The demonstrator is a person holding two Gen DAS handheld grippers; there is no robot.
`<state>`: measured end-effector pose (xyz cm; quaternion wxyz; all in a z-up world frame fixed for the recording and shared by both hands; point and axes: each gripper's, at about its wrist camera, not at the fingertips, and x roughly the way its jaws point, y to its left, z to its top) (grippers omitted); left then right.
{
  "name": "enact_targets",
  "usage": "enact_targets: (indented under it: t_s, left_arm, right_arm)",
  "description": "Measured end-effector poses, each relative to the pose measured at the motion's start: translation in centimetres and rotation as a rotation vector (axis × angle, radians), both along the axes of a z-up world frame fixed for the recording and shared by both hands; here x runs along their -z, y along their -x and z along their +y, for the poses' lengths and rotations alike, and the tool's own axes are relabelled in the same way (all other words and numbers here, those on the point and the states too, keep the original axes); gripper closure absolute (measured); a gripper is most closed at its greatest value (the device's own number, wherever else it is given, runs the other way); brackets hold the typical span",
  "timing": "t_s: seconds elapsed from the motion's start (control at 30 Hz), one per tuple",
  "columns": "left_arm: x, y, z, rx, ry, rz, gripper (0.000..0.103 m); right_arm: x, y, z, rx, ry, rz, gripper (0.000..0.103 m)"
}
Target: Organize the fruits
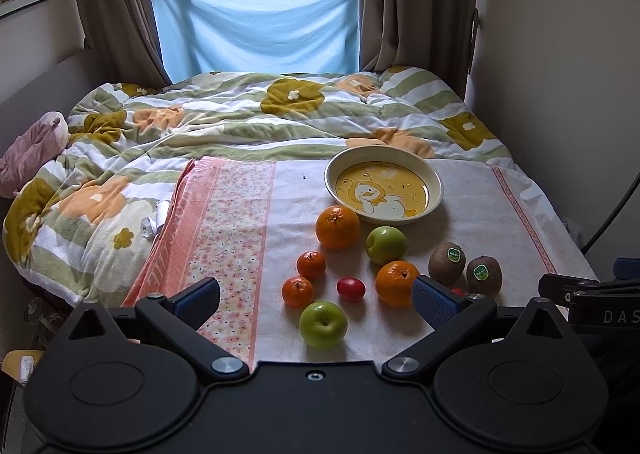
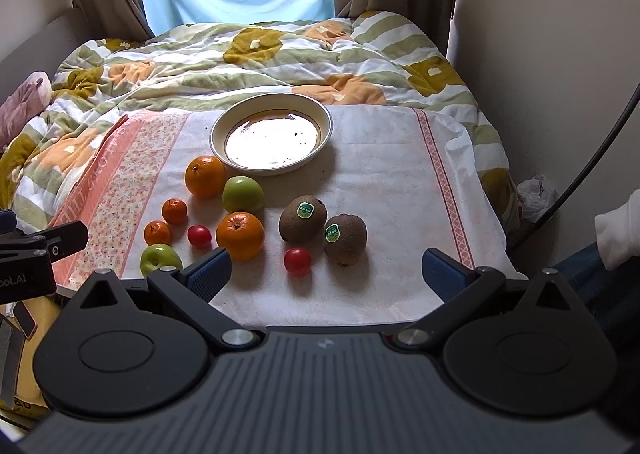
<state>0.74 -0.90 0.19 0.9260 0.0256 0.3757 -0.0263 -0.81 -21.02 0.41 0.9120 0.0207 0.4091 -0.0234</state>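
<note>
Both grippers' fingers spread apart, holding nothing: left gripper (image 1: pixel 316 300), right gripper (image 2: pixel 326 274), both low at the near edge of the cloth (image 2: pixel 380 174) on the bed (image 2: pixel 240 50). Fruit loose on cloth: two oranges (image 2: pixel 205 176), two apples (image 2: pixel 243 194), two kiwis (image 2: pixel 303 219), tangerines (image 2: pixel 174 211), tomatoes (image 2: pixel 297 261). Bowl (image 2: pixel 218 134) behind them, no fruit inside.

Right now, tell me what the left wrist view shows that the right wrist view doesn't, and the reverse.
Left wrist only: the duck picture inside the bowl, washed out by glare in the right view, and the window's trees.

Right wrist only: the near cherry tomato in full; the left hand-held gripper finger almost hides it in its own view. Also a white sleeve at the right edge.

Both: the bowl, two oranges, two mandarins, two green apples, two kiwis, the towel, both grippers open.
</note>
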Motion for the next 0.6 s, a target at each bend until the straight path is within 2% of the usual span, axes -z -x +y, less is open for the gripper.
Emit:
enact_targets:
  t_s: [0.6]
  left_arm:
    - [-0.15,-0.61,-0.41,0.002,-0.004,0.009,0.0]
  right_arm:
    - [-0.04,-0.39,-0.39,0.002,-0.002,0.006,0.0]
